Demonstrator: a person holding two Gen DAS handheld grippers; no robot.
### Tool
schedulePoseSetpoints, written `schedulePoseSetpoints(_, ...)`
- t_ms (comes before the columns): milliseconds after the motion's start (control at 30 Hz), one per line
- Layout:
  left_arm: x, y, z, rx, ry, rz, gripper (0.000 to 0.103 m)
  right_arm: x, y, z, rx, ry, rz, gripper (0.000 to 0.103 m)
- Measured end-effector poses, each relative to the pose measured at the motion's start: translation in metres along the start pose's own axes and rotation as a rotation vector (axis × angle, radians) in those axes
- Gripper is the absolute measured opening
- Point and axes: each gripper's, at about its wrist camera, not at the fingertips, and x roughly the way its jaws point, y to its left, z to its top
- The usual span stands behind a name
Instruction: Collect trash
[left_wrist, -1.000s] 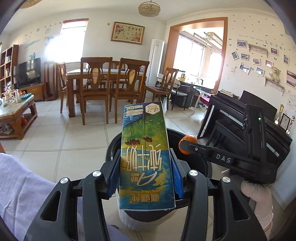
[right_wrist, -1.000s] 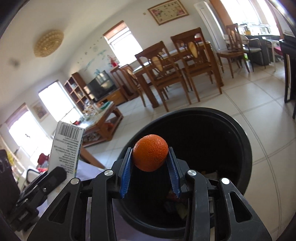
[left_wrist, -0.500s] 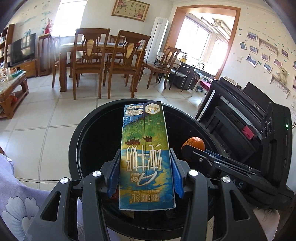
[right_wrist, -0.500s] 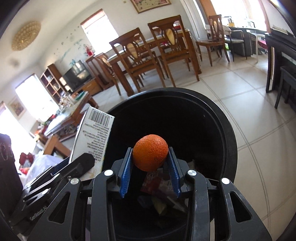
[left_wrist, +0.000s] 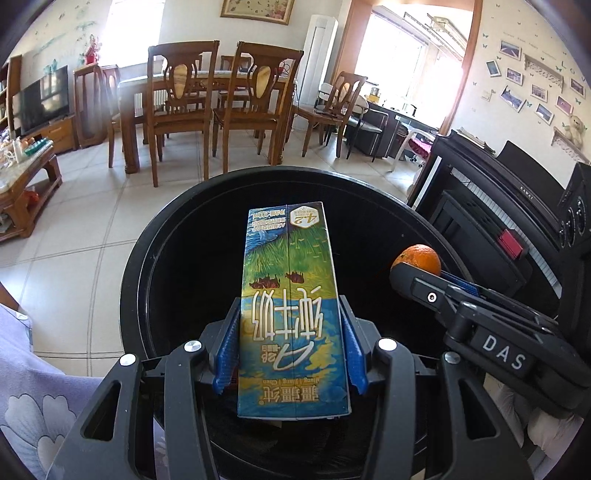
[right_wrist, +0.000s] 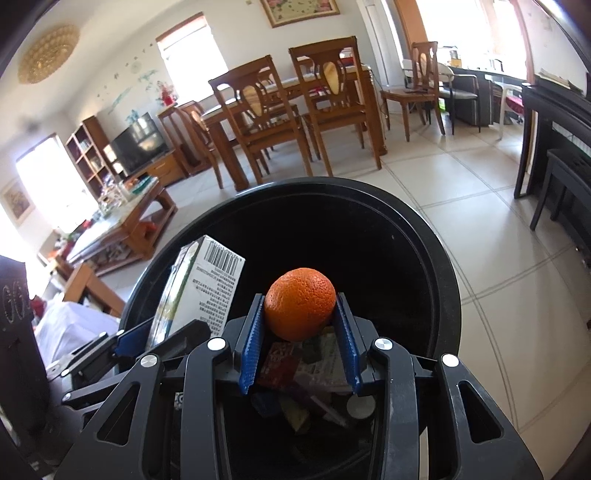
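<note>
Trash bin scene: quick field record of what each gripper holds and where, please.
left gripper: shut on milk carton, over the bin mouth
right gripper: shut on orange, over the bin mouth
trash bin: black, round, open, on tiled floor
bin contents: wrappers and paper scraps at the bottom
released yet: neither item

The milk carton hides the middle of the black bin, so nothing of the bin's bottom shows in the left wrist view, and the carton's near end covers part of the left gripper. In the right wrist view the orange and the right gripper cover much of the trash lying inside; the pieces are too jumbled to name. The carton's small print there is unreadable.
</note>
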Motion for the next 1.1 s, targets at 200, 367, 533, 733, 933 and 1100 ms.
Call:
schedulePoseSetpoints(200,0.007,-0.009,0.0,0.065,0.019,0.052,0.05,0.001,0.004,-0.001,-0.038,-0.003,-0.07,0.038)
schedulePoseSetpoints(367,0.007,-0.01,-0.001,0.074,0.019,0.06,0.05,0.006,0.002,-0.001,-0.042,0.009,-0.075,0.038)
schedulePoseSetpoints(533,0.008,-0.013,-0.002,0.08,0.02,0.069,0.05,0.001,0.002,-0.001,-0.03,-0.004,-0.061,0.059)
schedulePoseSetpoints(733,0.007,-0.012,0.0,0.075,0.012,0.077,0.058,-0.001,-0.001,0.0,-0.015,-0.006,-0.056,0.06)
schedulePoseSetpoints(933,0.0,-0.011,-0.001,0.076,-0.013,0.104,0.08,-0.009,-0.005,0.001,0.01,-0.037,-0.049,0.067)
schedulePoseSetpoints(1100,-0.012,-0.012,-0.002,0.09,-0.054,0.123,0.098,-0.018,-0.009,-0.001,0.057,-0.086,-0.04,0.077)
